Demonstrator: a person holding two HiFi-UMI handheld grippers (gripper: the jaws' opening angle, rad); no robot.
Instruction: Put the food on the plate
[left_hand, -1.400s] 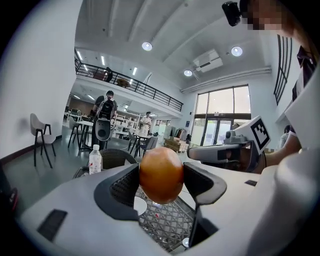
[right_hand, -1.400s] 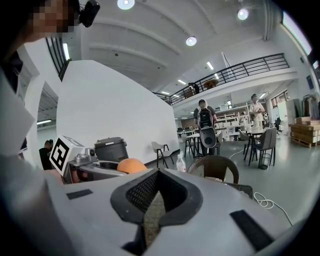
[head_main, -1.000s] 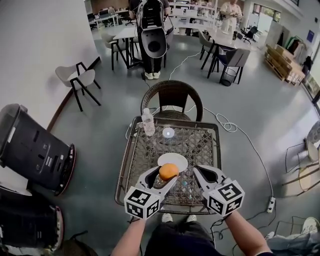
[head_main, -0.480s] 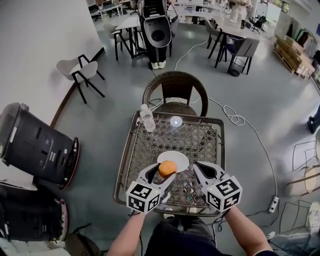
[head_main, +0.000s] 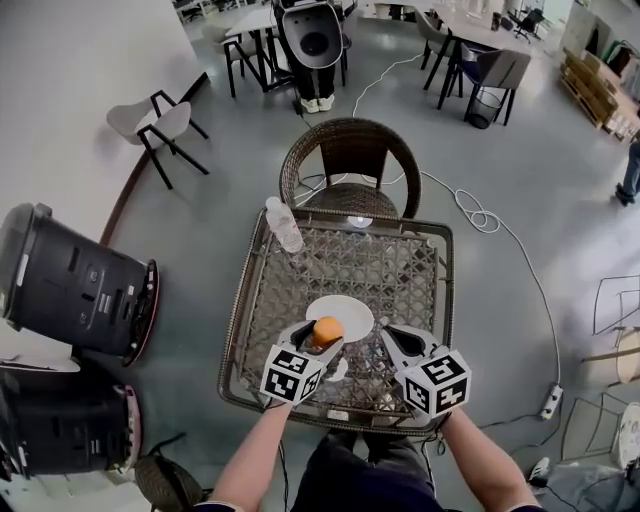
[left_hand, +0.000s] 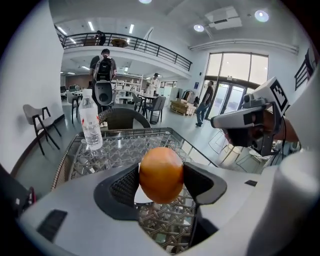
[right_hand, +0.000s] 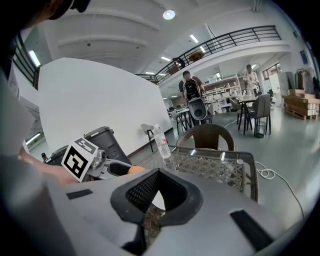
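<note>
My left tongs (left_hand: 161, 181) squeeze round orange fruit (left_hand: 161, 169) so it can't fall | round white plate (head_main: 352, 312) just below | right tongs (right_hand: 158, 197) pinched together, empty

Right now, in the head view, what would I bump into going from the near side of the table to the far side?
orange, held in the left gripper → white plate → water bottle → wicker chair just past the table's far edge.

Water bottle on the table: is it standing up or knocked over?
Standing. In the left gripper view the water bottle is upright on the table, neck pointing up.
</note>
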